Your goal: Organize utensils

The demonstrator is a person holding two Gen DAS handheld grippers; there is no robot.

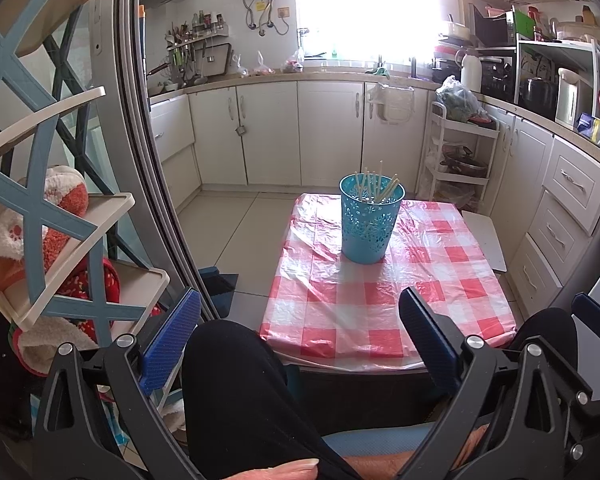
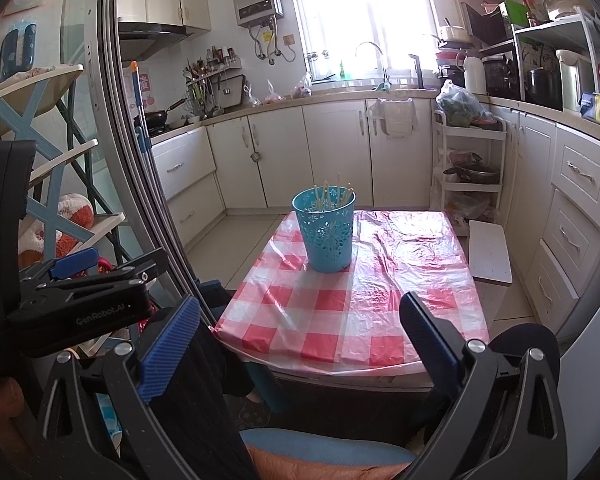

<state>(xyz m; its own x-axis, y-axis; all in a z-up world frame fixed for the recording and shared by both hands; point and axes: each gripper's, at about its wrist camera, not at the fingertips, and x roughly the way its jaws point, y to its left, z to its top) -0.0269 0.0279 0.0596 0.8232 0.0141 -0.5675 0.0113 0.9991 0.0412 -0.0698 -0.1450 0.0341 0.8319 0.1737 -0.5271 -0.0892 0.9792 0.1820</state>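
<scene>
Several chopsticks [image 1: 374, 186] stand in blue perforated holder [image 1: 369, 220] on checkered table [image 1: 420, 280], well ahead of both grippers; left gripper [image 1: 300, 340] and right gripper [image 2: 300, 340] spread wide, empty.

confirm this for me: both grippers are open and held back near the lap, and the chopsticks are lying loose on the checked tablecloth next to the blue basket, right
Not quite. The chopsticks are not loose on the checked tablecloth; they stand inside the blue basket, tips poking above its rim, as both wrist views show. The rest holds: the left gripper and right gripper are open, held back near the lap.
</scene>
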